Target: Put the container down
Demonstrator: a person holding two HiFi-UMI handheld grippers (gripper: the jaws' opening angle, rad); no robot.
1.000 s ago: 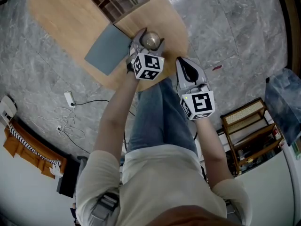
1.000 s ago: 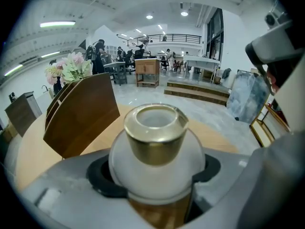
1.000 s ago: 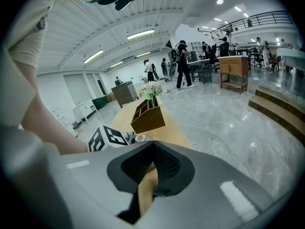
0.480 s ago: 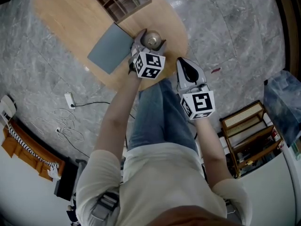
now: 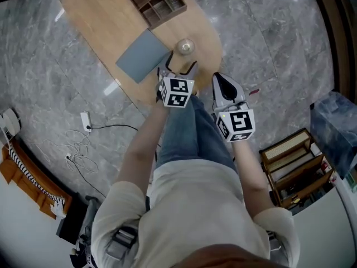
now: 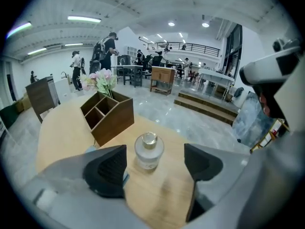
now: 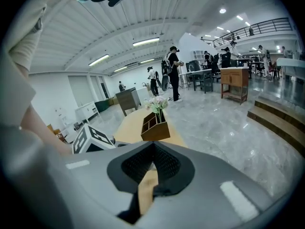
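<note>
On oval wooden counter: frosted glass container, upright.
Fingers of left gripper opening, clear of container; right gripper fingers pressed together, empty.

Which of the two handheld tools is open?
The left tool: its jaws are opening, with nothing between them, while the right tool is shut.

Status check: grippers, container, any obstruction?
Left gripper jaws opening, nothing between them. Right gripper shut, empty. Container upright on table, just ahead of left jaws. Nothing in the way.
</note>
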